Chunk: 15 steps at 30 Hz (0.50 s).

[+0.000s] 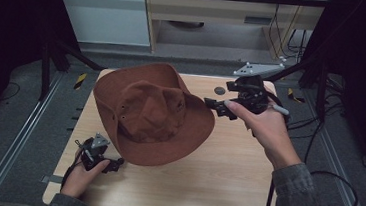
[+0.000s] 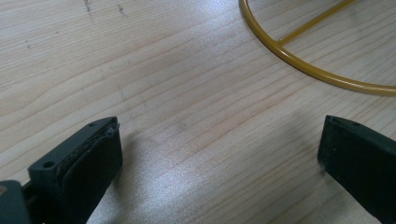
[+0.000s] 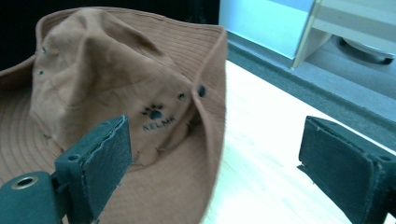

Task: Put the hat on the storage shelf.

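1 brown hat [image 1: 152,113] sits on the worktop [image 1: 226,162]. 2 claws: left claw [image 1: 114,164] and right claw [image 1: 219,107] both gape wide, grasping nothing.

1. The hat [image 1: 152,113] was matt brown cloth, creased, with a stitched brim.
2. The tabletop [image 1: 226,162] was pale wood, smooth and faintly shiny.
3. The fingers [image 3: 100,158] were matt black with rough-edged pads.
4. The ring [image 2: 299,60] looked glossy yellow.

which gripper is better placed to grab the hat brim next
Right. The right gripper is open beside the brown hat, its brim edge between the jaws' line of sight. The left gripper faces bare table.
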Each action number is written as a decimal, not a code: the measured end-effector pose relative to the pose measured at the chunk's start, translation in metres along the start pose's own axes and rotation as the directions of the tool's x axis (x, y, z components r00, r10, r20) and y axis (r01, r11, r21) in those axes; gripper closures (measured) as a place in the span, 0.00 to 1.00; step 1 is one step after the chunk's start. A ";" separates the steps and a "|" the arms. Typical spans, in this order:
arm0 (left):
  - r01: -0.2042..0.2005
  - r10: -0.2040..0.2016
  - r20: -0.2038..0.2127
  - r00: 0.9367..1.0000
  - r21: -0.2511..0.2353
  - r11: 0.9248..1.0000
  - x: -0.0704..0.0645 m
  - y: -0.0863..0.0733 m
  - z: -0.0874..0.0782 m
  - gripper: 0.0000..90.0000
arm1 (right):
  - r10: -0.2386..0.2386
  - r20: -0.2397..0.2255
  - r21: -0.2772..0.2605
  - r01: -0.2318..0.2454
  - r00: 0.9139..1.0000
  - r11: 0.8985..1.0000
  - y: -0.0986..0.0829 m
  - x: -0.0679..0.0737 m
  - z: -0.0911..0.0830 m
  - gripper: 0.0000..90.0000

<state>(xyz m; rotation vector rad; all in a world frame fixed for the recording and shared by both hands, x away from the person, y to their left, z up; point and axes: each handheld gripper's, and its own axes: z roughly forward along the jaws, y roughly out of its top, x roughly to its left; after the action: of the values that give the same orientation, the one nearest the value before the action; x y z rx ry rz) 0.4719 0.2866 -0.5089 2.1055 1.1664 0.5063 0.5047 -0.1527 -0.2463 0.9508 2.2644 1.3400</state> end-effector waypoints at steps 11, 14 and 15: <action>-0.007 0.007 0.000 1.000 0.003 1.000 0.000 0.000 0.000 0.00 | 0.044 0.076 -0.008 -0.043 0.996 0.999 -0.038 -0.027 -0.024 0.11; -0.007 0.007 -0.001 1.000 0.003 1.000 0.000 0.000 0.000 0.00 | 0.060 0.101 -0.016 -0.059 0.993 0.998 -0.052 -0.034 -0.031 0.11; -0.007 0.007 -0.001 1.000 0.003 1.000 0.000 0.000 0.000 0.00 | 0.060 0.101 -0.016 -0.059 0.993 0.998 -0.052 -0.034 -0.031 0.11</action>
<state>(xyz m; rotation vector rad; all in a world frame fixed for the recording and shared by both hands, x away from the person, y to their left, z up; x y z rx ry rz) 0.4720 0.2870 -0.5087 2.1123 1.1614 0.5093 0.4915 -0.2135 -0.2774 1.0654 2.1646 1.2986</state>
